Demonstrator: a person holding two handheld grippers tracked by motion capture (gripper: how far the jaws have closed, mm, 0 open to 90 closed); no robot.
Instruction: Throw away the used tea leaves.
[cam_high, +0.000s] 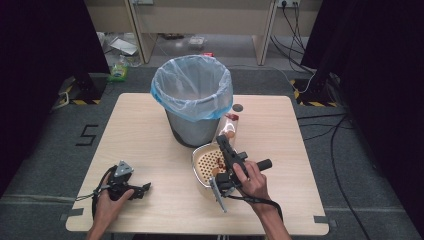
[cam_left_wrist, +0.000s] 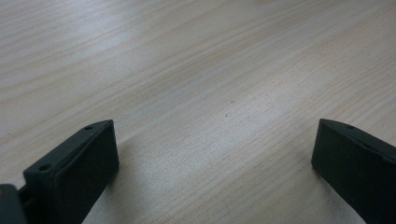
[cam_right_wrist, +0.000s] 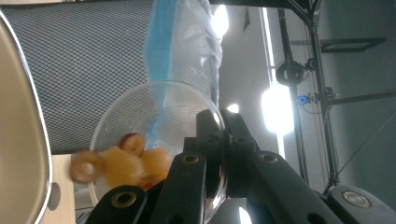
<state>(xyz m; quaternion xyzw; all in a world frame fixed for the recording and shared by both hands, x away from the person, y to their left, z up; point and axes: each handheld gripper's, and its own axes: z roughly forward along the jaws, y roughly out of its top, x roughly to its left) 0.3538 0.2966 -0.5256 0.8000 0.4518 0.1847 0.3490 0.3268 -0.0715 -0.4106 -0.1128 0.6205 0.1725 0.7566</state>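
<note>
My right gripper (cam_high: 222, 141) is shut on the rim of a clear glass bowl (cam_high: 230, 126), which it holds tipped on its side above a cream strainer (cam_high: 201, 167). In the right gripper view the jaws (cam_right_wrist: 219, 119) pinch the glass bowl (cam_right_wrist: 140, 105), and yellow and brown food pieces (cam_right_wrist: 123, 161) lie at its lower edge. A few food pieces (cam_high: 218, 163) lie in the strainer. Near the table's front left my left gripper (cam_high: 145, 189) rests open, with bare wood between its jaws (cam_left_wrist: 215, 133).
A grey mesh bin (cam_high: 192, 95) lined with a blue bag stands at the middle back of the wooden table (cam_high: 145, 130), just behind the strainer. The bin's mesh (cam_right_wrist: 84, 56) and the strainer's rim (cam_right_wrist: 25, 116) are close to the bowl. Cables run over the floor at the right.
</note>
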